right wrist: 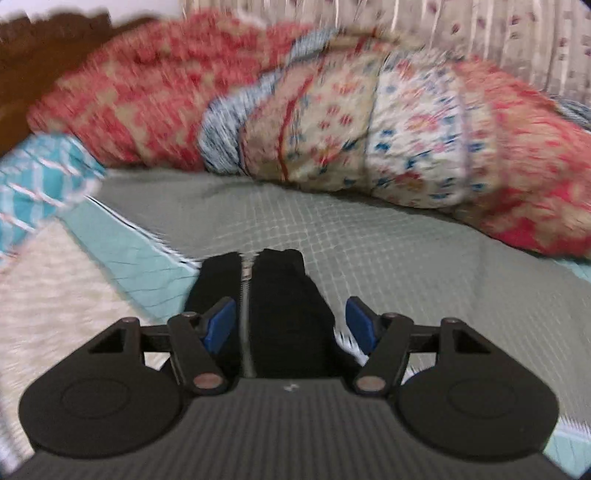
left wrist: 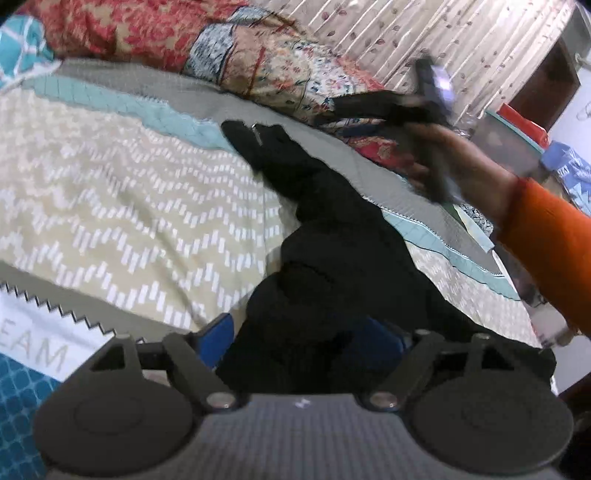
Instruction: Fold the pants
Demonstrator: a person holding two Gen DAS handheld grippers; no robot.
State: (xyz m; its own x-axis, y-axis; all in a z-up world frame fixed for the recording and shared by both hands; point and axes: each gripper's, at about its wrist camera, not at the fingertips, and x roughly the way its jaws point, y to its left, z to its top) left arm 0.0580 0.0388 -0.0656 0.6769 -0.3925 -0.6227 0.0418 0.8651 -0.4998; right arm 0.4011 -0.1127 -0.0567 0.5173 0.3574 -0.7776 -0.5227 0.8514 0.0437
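Black pants (left wrist: 332,236) lie in a crumpled strip across the bed, running from my left gripper (left wrist: 297,336) up to a zipper end (left wrist: 256,133). The left gripper's blue pads (left wrist: 221,332) stand wide apart, with a bunch of the black cloth lying between them and hiding most of the right pad. In the right wrist view my right gripper (right wrist: 290,325) is open over the pants' waist end (right wrist: 280,291). The silver zipper (right wrist: 246,291) runs between its blue pads (right wrist: 360,325), and the right pad is clear of the cloth. A hand (left wrist: 461,158) in an orange sleeve shows, blurred, in the left wrist view.
Rolled red and floral quilts (right wrist: 332,129) line the far side of the bed below a patterned curtain (left wrist: 406,33). The bedspread has a cream zigzag field (left wrist: 110,184) and a grey quilted band (right wrist: 369,258). A teal checked cloth (left wrist: 18,44) lies far left; boxes (left wrist: 517,129) stand at right.
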